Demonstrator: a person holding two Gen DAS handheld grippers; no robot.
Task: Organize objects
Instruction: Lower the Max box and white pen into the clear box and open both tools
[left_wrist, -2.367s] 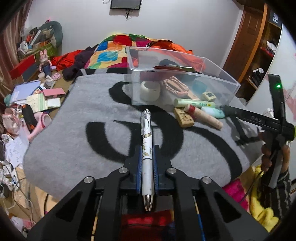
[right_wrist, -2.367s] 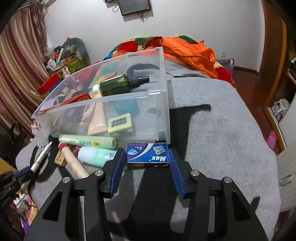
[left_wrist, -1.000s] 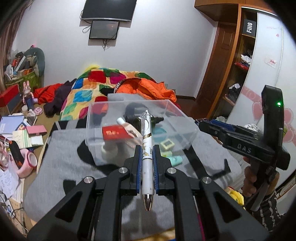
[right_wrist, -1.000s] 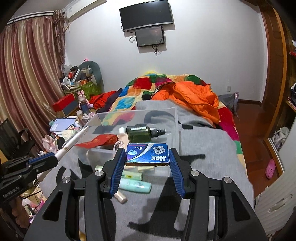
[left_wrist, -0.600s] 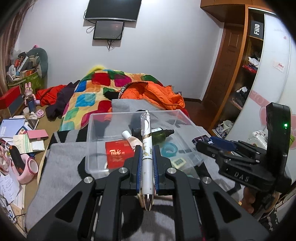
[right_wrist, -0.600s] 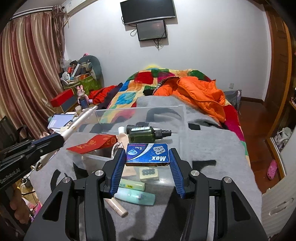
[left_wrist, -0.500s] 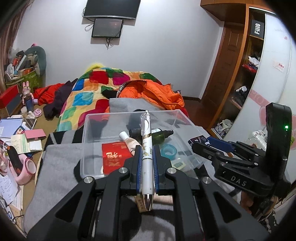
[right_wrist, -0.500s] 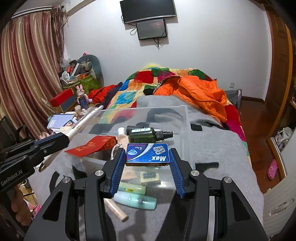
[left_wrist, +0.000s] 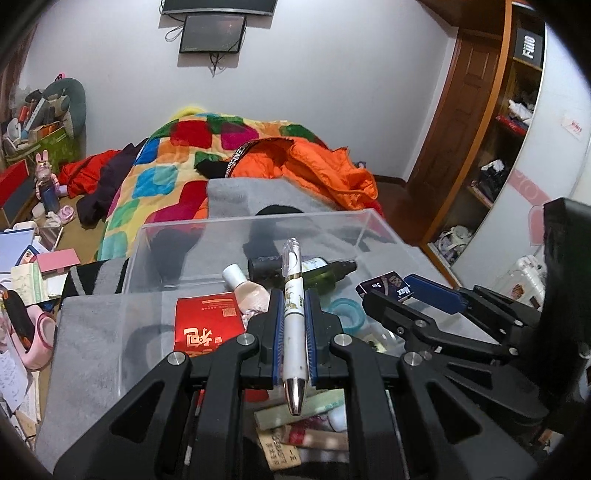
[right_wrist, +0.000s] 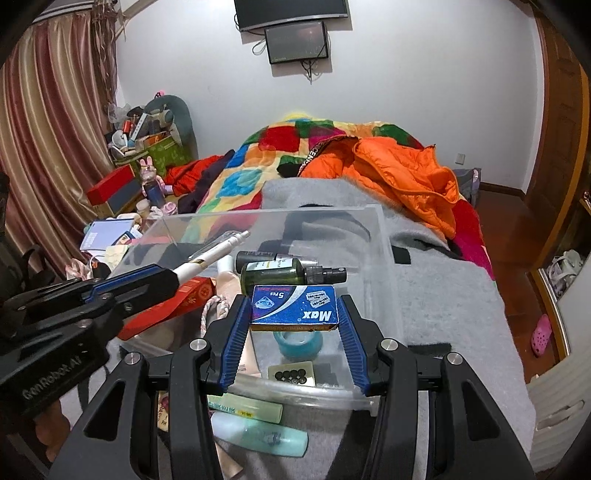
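So both claws were parked over the clear bin (right_wrist: 384, 236) on the grey blanket (right_wrist: 461, 295), loaded. The left claw (left_wrist: 294, 325) was squeezed tight on a white pen (left_wrist: 294, 314), gripped lengthwise so it'd drop in flat. The right claw (right_wrist: 293, 321) sat partway open, clamping a blue razor-blade box (right_wrist: 294, 306) by its short ends, probably for a level release.
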